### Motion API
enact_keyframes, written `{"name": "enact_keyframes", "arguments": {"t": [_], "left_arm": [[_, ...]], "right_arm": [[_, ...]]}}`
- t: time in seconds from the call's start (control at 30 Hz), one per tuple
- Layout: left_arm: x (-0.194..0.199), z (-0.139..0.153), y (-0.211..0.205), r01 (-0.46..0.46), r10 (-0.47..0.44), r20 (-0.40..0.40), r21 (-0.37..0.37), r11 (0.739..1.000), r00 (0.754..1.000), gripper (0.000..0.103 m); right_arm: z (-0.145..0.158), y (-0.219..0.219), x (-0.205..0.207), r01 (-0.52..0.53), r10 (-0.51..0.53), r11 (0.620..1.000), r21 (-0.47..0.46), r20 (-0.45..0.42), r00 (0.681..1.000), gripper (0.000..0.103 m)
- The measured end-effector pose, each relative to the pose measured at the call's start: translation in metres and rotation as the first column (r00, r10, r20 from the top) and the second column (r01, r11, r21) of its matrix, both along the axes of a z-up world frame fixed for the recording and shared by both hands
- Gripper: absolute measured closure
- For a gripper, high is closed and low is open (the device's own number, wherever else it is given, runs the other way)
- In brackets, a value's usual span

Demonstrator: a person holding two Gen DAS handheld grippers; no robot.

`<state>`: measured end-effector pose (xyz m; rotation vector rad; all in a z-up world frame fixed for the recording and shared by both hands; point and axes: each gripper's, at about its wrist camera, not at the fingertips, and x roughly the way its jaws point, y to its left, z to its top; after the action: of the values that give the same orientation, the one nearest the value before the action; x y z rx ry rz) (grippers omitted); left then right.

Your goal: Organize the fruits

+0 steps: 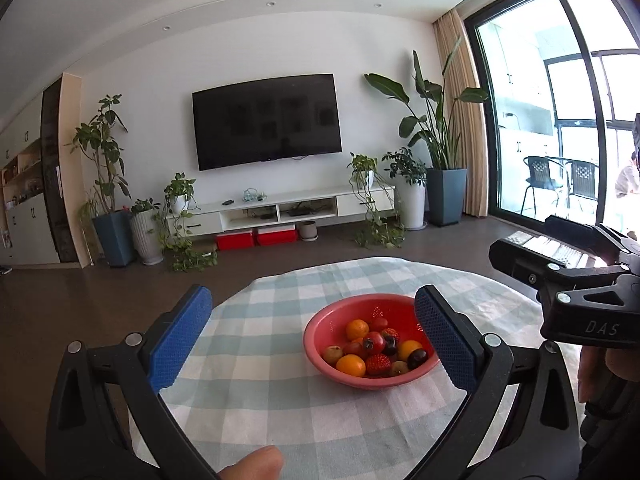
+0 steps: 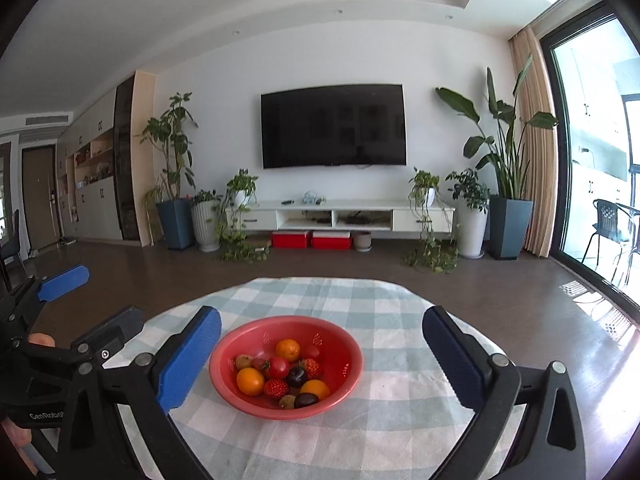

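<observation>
Nearest to both cameras are the blue jaws, and on each tool they stand wide apart with nothing between them. The left gripper (image 1: 314, 340) and the right gripper (image 2: 322, 356) are both held above the near edge of the table (image 2: 400, 420), pointing at the fruits.

All the fruits (image 2: 286, 376) lie together in a red bowl (image 2: 344, 348), which stands near the middle of the table on a checked cloth (image 1: 260, 360). I see small oranges, strawberries, little tomatoes and dark round ones like cherries, touching each other in one heap. No second container shows on the table.

I judge that they are light and small. The strawberries and tomatoes are probably soft and bruise easily, so the pads should close gently across the widest part. The oranges and cherries are round and smooth, so they may roll or slip. The bowl looks like thin plastic and could slide on the cloth; its rim is the place to steady it.
</observation>
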<state>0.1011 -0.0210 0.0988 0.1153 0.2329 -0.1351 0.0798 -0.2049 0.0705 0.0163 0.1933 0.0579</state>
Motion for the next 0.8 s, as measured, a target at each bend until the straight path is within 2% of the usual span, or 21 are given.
{"name": "enact_keyframes", "arguments": {"t": [0.13,0.33,0.5,0.57,0.8], "left_arm": [[-0.033,0.017,-0.001,0.007,-0.007,0.005,-0.001,1.000,1.000,0.000],[-0.068,0.026,-0.003,0.020,-0.020,-0.013,-0.032,0.999,1.000,0.000],[-0.090,0.026,-0.007,-0.018,0.019,0.015,-0.020,1.000,1.000,0.000],[-0.096,0.024,-0.008,-0.021,0.022,0.012,-0.020,1.000,1.000,0.000],[-0.093,0.003,-0.010,-0.036,0.036,-0.068,-0.006,0.999,0.997,0.000]], "right_arm": [[0.025,0.002,-0.039,0.045,-0.041,0.999,-0.025,0.124,0.991,0.000],[0.046,-0.001,-0.077,0.080,-0.078,0.997,-0.009,0.157,0.985,0.000],[0.036,-0.004,-0.091,0.090,-0.089,0.996,-0.003,0.123,0.988,0.000],[0.027,-0.006,-0.090,0.101,-0.101,0.995,0.004,0.074,0.992,0.000],[-0.002,-0.008,-0.081,0.142,-0.142,0.990,-0.007,-0.022,0.990,0.000]]}}
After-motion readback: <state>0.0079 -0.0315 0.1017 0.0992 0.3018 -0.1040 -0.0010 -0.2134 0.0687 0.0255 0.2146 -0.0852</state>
